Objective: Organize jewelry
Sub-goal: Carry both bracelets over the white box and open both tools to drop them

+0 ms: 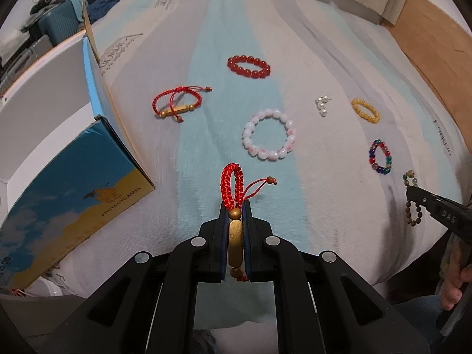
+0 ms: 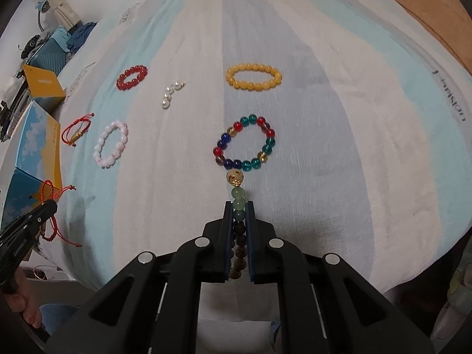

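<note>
The left gripper (image 1: 235,206) is clamped on a red cord bracelet (image 1: 233,188), its gold bar pinched between the jaws and the woven loop sticking out past the tips, near the bed's (image 1: 324,44) left edge beside a blue box (image 1: 73,183). The right gripper (image 2: 239,206) is closed on a wood-bead bracelet (image 2: 238,197), green beads and a pale charm bead poking out ahead; its dark beads seem to trail back between the jaws, though that part is dim.

Loose on the striped sheet: a multicolour bracelet (image 2: 244,144) just ahead of the right gripper, a yellow bracelet (image 2: 253,76) beyond it, pearls (image 2: 169,94) toward the middle, a red bead bracelet (image 2: 132,77) farther back, a pink bracelet (image 2: 111,144) and a second cord bracelet (image 2: 76,131) toward the left edge.
</note>
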A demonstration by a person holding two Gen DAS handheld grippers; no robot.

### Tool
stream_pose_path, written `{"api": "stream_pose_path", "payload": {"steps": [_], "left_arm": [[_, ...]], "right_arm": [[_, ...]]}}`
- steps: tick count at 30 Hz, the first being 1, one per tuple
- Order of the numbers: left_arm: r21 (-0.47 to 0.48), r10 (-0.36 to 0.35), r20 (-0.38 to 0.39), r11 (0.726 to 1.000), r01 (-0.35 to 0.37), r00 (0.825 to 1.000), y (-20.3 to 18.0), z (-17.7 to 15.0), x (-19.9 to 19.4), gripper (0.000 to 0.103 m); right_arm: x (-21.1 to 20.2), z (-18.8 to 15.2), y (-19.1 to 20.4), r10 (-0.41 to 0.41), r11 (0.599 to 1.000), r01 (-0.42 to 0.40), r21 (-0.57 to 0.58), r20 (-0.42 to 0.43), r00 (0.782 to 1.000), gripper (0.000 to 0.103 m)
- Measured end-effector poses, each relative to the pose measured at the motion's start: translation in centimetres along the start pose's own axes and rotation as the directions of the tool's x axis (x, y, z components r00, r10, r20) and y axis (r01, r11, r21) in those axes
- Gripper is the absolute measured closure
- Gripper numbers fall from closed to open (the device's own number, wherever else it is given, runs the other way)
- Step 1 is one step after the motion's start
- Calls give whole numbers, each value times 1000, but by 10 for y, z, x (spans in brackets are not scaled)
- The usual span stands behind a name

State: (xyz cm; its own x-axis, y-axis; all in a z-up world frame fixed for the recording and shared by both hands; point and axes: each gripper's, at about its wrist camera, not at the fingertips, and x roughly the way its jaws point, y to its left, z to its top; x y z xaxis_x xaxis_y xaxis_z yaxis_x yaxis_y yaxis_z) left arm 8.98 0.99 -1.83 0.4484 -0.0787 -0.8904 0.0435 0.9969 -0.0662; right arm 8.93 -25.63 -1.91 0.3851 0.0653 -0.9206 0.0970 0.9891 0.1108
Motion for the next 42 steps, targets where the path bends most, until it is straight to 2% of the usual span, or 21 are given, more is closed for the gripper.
{"api": "stream_pose_path", "payload": {"steps": [8,24,33,42], "left_arm": [[7,4,22,1000,-4,1000,-1,4,-15,96],[-26,23,108,999,-20,994,26,36,-83,96],[-71,63,147,996,-53,987,64,44,-119,96],[-174,138,140,978,-113,980,133,31,-137,96]], "right_arm": [[-22,5,20,-10,1000,11,-15,42,999,96],[-72,41,78,-5,995,17,-95,122,992,96],[-93,54,137,22,984,5,-177,147,989,96],[-103,55,227,94,948,-39,-315,160,983,96]]}}
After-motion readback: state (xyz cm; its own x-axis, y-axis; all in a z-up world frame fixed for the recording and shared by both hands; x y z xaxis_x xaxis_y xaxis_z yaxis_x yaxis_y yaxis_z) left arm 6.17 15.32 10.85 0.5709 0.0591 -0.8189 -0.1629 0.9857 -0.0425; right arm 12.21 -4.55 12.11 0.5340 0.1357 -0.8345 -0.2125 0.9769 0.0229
